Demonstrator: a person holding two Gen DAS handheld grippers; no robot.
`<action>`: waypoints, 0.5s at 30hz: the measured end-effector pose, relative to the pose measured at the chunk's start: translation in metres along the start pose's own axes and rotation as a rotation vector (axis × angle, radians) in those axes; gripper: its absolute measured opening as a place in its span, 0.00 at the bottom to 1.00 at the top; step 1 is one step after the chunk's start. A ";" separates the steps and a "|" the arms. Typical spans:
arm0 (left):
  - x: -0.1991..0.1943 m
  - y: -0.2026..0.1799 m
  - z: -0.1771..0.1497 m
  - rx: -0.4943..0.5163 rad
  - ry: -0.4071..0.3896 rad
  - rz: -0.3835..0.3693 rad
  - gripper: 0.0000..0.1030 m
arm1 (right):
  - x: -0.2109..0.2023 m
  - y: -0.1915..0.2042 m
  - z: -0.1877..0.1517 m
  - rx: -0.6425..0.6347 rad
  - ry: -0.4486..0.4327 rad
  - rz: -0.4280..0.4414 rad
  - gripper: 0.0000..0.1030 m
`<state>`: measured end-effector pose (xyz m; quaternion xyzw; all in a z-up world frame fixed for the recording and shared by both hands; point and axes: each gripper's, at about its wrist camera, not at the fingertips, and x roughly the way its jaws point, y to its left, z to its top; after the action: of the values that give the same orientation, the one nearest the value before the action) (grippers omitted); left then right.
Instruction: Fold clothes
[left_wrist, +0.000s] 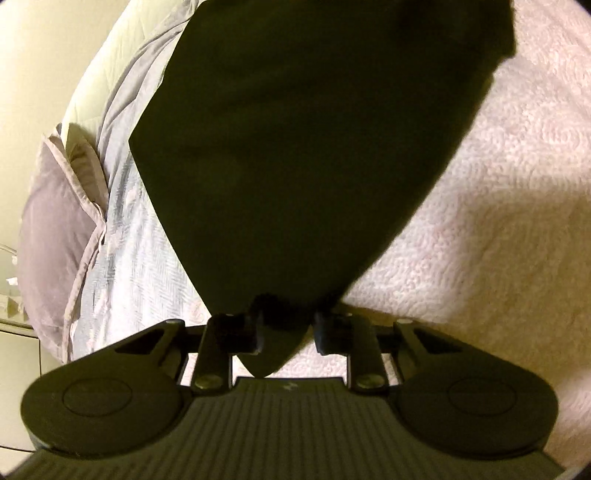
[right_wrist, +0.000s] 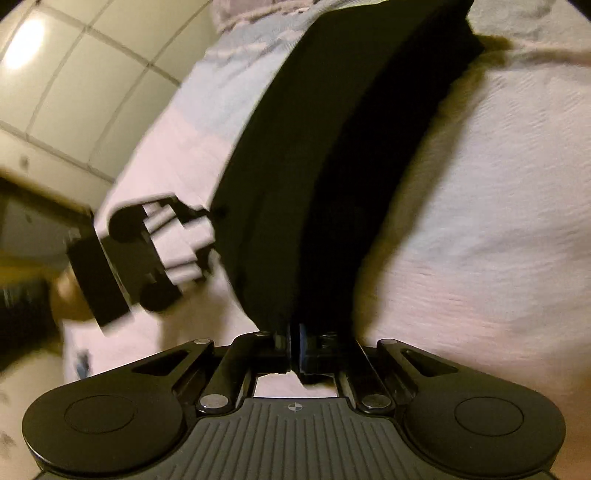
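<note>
Black garment (left_wrist: 314, 147) (smooth, folded) pinched by both grippers' fingers (left_wrist: 258, 325); quilted bedspread (left_wrist: 498, 221) beneath.

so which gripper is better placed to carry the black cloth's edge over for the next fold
Probably right. The right gripper is clamped shut on the black garment at its edge. The left gripper only has a corner between wider-set jaws, a looser-looking hold.

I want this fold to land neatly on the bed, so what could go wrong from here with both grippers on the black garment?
1. The left gripper holds only a pointed corner of the black fabric garment, so it may slip out.
2. The right gripper is pinched shut on a thick folded edge; layers could shift apart.
3. The white textured bedspread looks soft, so dragging could bunch the fold.
</note>
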<state>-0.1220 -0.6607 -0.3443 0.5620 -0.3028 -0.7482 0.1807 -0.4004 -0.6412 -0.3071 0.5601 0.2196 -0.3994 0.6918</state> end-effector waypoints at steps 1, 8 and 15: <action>0.001 0.001 0.000 -0.001 0.003 -0.001 0.19 | -0.003 -0.010 -0.003 0.016 0.015 -0.041 0.00; -0.010 -0.007 -0.007 0.069 -0.038 0.055 0.34 | -0.038 0.041 -0.023 -0.444 -0.010 -0.194 0.13; 0.002 -0.017 -0.011 0.161 -0.060 0.106 0.38 | 0.032 0.128 -0.093 -1.075 -0.114 -0.267 0.71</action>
<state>-0.1114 -0.6521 -0.3589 0.5355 -0.3965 -0.7272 0.1650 -0.2661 -0.5561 -0.2797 0.0733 0.4239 -0.3450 0.8342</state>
